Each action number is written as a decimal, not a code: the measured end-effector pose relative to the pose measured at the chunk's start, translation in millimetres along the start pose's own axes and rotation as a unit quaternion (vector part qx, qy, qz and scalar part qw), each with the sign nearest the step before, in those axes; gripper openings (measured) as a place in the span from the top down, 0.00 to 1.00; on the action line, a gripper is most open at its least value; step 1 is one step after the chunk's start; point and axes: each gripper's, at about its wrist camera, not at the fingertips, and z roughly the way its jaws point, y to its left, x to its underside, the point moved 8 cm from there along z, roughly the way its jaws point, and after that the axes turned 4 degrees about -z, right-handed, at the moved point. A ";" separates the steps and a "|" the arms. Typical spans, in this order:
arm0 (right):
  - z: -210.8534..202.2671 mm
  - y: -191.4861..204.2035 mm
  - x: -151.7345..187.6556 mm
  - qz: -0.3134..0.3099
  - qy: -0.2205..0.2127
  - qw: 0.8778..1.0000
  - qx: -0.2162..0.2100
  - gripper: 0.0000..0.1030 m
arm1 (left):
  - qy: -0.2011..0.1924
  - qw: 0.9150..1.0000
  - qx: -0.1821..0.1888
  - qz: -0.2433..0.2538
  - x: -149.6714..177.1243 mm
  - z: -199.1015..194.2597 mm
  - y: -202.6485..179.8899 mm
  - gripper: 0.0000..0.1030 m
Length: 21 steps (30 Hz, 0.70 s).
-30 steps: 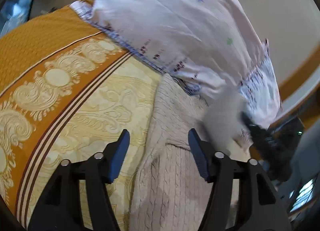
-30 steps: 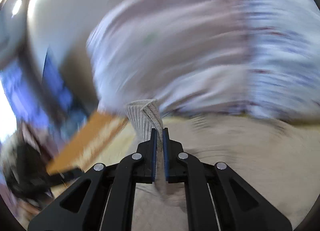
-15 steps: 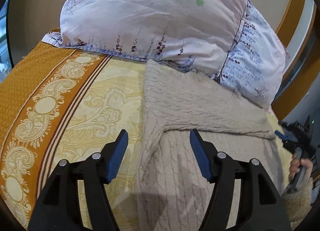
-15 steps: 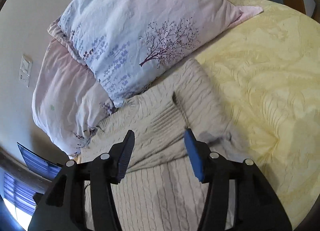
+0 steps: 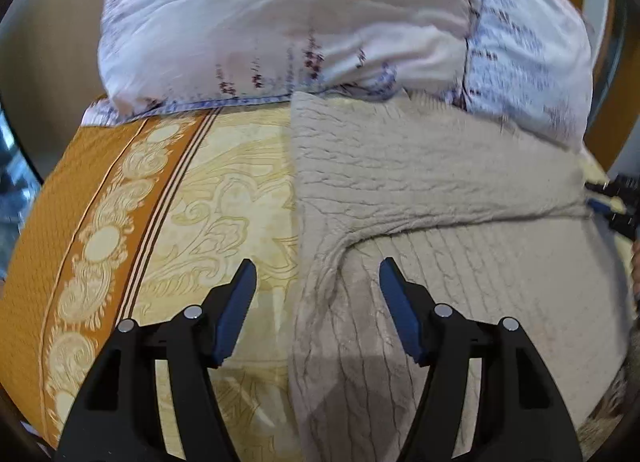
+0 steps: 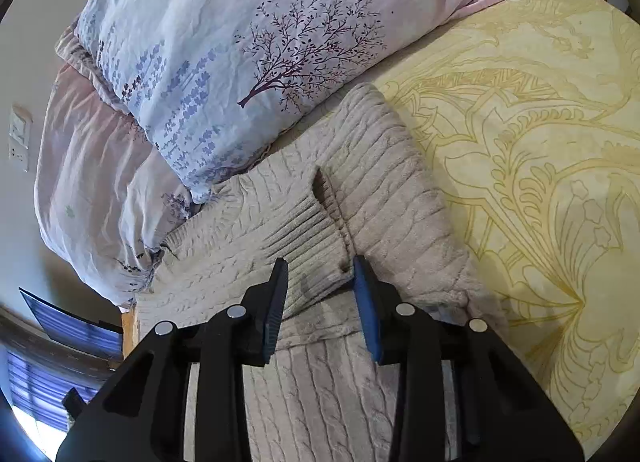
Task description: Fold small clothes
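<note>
You have the bed (image 6: 540, 150) under everything, its yellow patterned cover running to an orange border along the side your left hand works. Two floral pillows (image 6: 224, 62) are stacked at the head edge.

The beige knit sweater (image 5: 460, 262) lies flat on the cover with its upper part touching the pillows and its body running down toward you. One sleeve (image 5: 420, 178) is laid crosswise over the chest, its long axis parallel to the head edge, so a band of doubled knit spans the garment from side to side.

That sleeve's ribbed cuff (image 6: 304, 238) is what the next move likely turns on. It ends directly ahead of your right gripper (image 6: 320, 294), and the fabric sits between the two blue pads. The jaws have just been narrowing there, but a gap shows on each side of the knit and they do not look clamped on it; treat that hand as not yet grasping.

Your left gripper (image 5: 316, 302) stands wide and released, straddling the sweater's side edge nearest the orange border, with bare cover under one finger and knit under the other. It is well apart from the cuff.

So the right hand is the nearer one for the cuff; the left is better placed for the side fold.
</note>
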 end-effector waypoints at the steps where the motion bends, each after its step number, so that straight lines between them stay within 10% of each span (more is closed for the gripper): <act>1: 0.0 -0.2 -0.2 0.002 0.000 1.000 -0.002 0.65 | 0.006 1.000 -0.004 0.012 0.6 3.2 -3.5 0.38; 7: 3.0 2.8 -1.7 -0.003 0.000 1.000 -0.002 0.65 | 0.020 0.997 -0.051 0.054 -2.2 18.8 -6.9 0.38; 11: 7.8 10.3 -1.2 -0.014 0.009 1.000 -0.009 0.89 | 0.005 0.995 -0.083 0.051 -14.4 20.4 3.0 0.41; 17: -19.7 42.1 -1.4 -0.059 -0.038 0.996 -0.049 0.92 | 0.006 0.998 -0.065 -0.027 -20.2 22.5 29.6 0.42; 21: -11.8 30.6 12.6 -0.066 -0.022 0.998 -0.004 0.92 | 0.016 0.995 -0.037 -0.087 -18.1 22.0 47.1 0.41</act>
